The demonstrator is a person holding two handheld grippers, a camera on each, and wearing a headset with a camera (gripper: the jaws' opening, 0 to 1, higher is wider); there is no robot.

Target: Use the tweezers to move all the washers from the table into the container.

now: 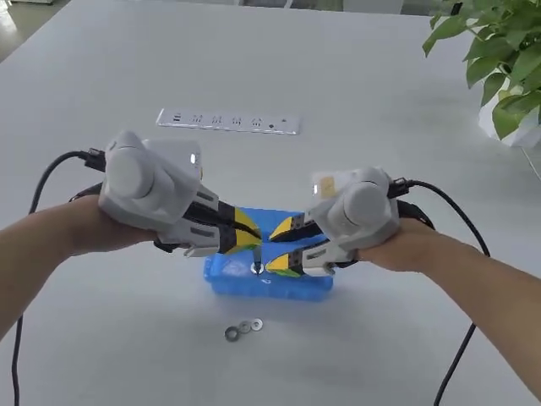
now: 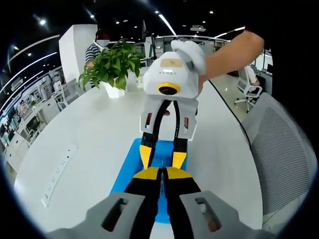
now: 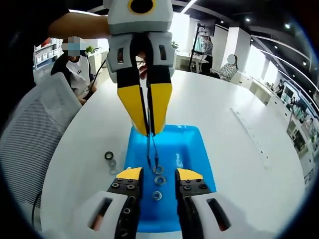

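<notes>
3 washers (image 1: 244,327) lie in a small cluster on the table (image 1: 355,110) just outside the near wall of the blue container (image 1: 297,290), as far as the head view lets them be counted. They are the part of the job left to do. Inside the container, the right gripper view shows about 3 more washers (image 3: 160,179) on the blue floor near its middle, so the task looks partly done, perhaps half. The left gripper (image 1: 250,234) hangs over the container's left half with its yellow jaws pressed together on the tweezers (image 3: 148,144). The thin legs of the tweezers run down from those jaws toward the container floor. Their tips end right at the uppermost of the washers in the container, but whether they pinch that washer or merely stand over it cannot be told. The right gripper (image 1: 280,249) hovers over the container's right half, facing the left one, with its jaws spread apart and nothing between them. The loose washers on the table sit outside the container on the side nearest the person, below and in front of both grippers and well apart from the tweezer tips. Judging by this, the tweezers must come out over the near wall to reach them.
</notes>
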